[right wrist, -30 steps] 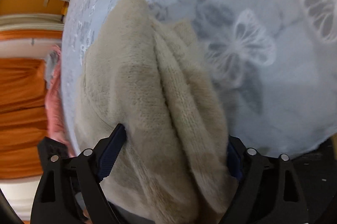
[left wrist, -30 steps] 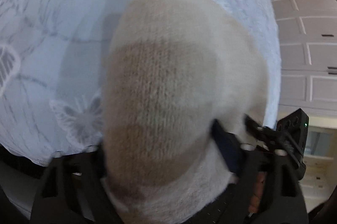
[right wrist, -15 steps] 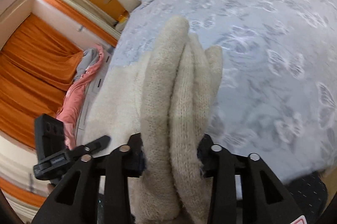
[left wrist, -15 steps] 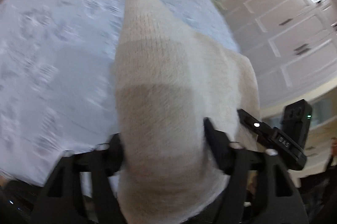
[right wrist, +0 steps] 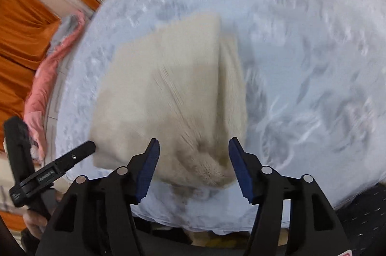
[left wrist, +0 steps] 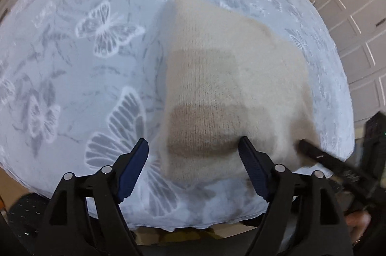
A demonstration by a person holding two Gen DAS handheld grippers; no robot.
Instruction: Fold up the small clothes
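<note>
Both your left tongs (left wrist: 193,160) and right tongs (right wrist: 193,157) gape empty; the folded sweater (left wrist: 224,92) looks soft and floppy, so pinch its thick near edge

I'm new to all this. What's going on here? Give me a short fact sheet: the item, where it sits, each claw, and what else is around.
item: cream knitted garment with tan bands, folded
where: lying flat on the butterfly-print bedspread
left claw: open, garment's near edge between its jaws, not gripped
right claw: open, at the garment's near edge, holding nothing
nearby: pink clothing beside the bed, orange curtain, white panelled cupboard
</note>
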